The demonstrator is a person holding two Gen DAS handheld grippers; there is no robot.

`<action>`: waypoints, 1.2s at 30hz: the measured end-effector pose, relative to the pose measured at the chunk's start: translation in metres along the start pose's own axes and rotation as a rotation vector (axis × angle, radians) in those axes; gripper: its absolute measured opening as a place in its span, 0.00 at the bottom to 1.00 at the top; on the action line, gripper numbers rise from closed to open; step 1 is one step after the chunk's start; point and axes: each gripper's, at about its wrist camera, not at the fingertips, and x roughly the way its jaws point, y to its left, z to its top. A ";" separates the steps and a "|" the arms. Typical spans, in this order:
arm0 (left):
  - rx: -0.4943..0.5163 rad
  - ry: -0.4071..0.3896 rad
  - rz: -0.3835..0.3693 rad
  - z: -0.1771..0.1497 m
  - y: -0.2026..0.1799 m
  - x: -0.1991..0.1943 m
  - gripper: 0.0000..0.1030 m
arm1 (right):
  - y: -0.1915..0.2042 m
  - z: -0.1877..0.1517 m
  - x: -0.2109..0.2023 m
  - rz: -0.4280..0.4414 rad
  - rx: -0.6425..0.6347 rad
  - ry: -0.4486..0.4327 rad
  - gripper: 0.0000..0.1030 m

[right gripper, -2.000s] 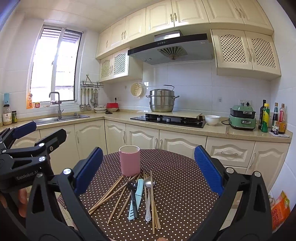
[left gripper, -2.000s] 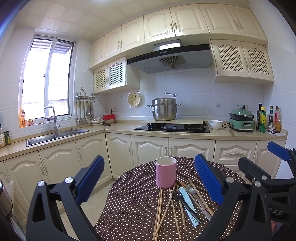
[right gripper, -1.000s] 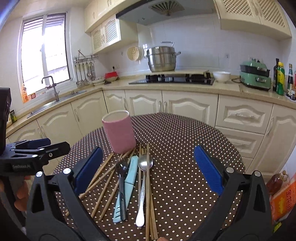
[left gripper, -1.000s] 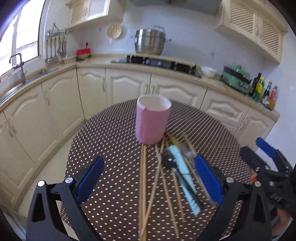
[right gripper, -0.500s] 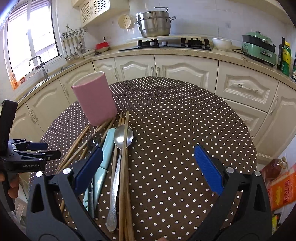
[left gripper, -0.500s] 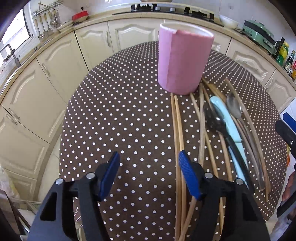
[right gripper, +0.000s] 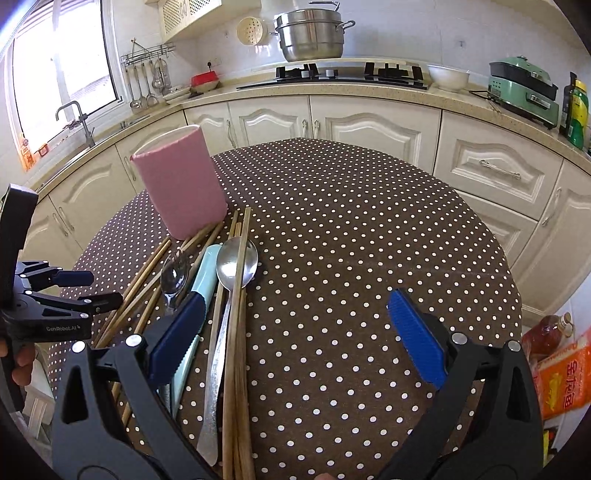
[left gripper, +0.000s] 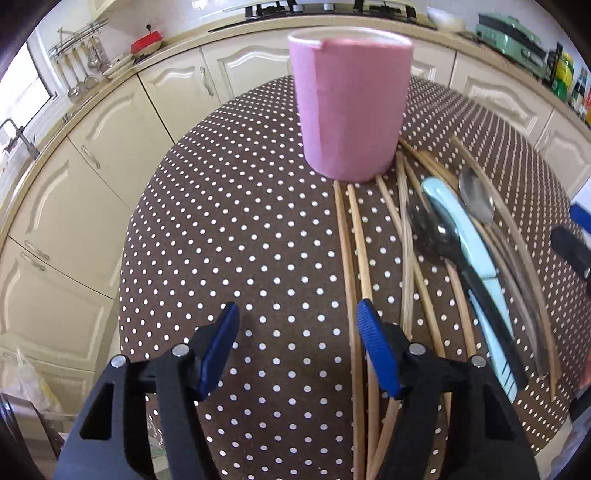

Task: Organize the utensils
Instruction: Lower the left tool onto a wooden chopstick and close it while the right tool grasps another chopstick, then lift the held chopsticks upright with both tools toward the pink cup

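Note:
A pink cup [left gripper: 351, 107] stands upright on the round dotted table [left gripper: 229, 229]. In front of it lie several wooden chopsticks [left gripper: 349, 251], a dark spoon [left gripper: 439, 236], a light-blue-handled knife [left gripper: 461, 232] and a silver spoon [left gripper: 476, 199]. My left gripper [left gripper: 295, 321] hangs low over the cloth, open at a medium width with only cloth between its fingers; its right finger is just beside the leftmost chopsticks. My right gripper [right gripper: 295, 304] is wide open above the table. Its left finger hangs over the knife [right gripper: 205, 273], with the silver spoon [right gripper: 236, 262] and chopsticks [right gripper: 236, 332] between the jaws below.
The left gripper [right gripper: 99, 287] shows at the left in the right wrist view, with a hand behind it. Cream cabinets [right gripper: 369, 122] and a counter with hob [right gripper: 347, 74], steamer pot [right gripper: 310, 33] and green appliance [right gripper: 524, 92] ring the table. An orange bag [right gripper: 561, 376] lies on the floor.
Both grippers have sunk toward the table and tipped downward, so the cup and utensils look larger. The left jaws have narrowed from wide open to a medium gap.

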 end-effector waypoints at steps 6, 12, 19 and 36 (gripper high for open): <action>0.012 0.008 0.010 0.008 -0.007 0.003 0.54 | 0.000 0.001 0.005 -0.018 -0.026 0.015 0.94; -0.064 0.002 -0.099 0.016 -0.006 0.004 0.12 | 0.001 0.007 0.013 -0.034 -0.095 0.059 0.94; -0.183 -0.026 -0.145 0.005 0.013 -0.003 0.05 | 0.007 0.023 0.032 0.090 -0.130 0.205 0.87; -0.308 -0.338 -0.214 -0.019 0.054 -0.093 0.05 | 0.012 0.040 0.051 0.218 -0.119 0.378 0.06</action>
